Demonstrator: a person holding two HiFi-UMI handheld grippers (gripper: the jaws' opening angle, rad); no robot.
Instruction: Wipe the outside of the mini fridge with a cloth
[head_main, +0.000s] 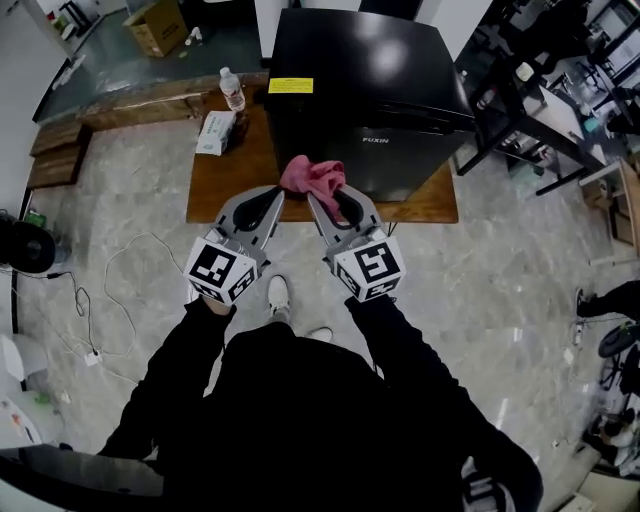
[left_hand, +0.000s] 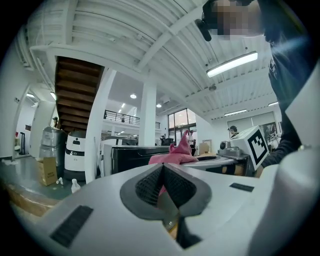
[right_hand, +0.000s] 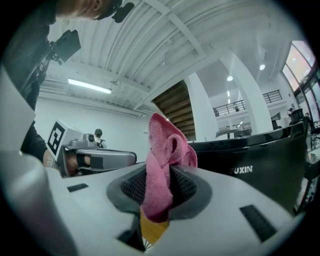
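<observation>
- The right claw is clamped on a bunched pink cloth, held just in front of the black mini fridge.
- The left claw, also before the fridge, has its jaws together on nothing.
- The fridge stands on a wooden worktop.

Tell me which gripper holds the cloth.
The right gripper: the pink cloth is clamped between its jaws. The left gripper is shut on nothing.
</observation>
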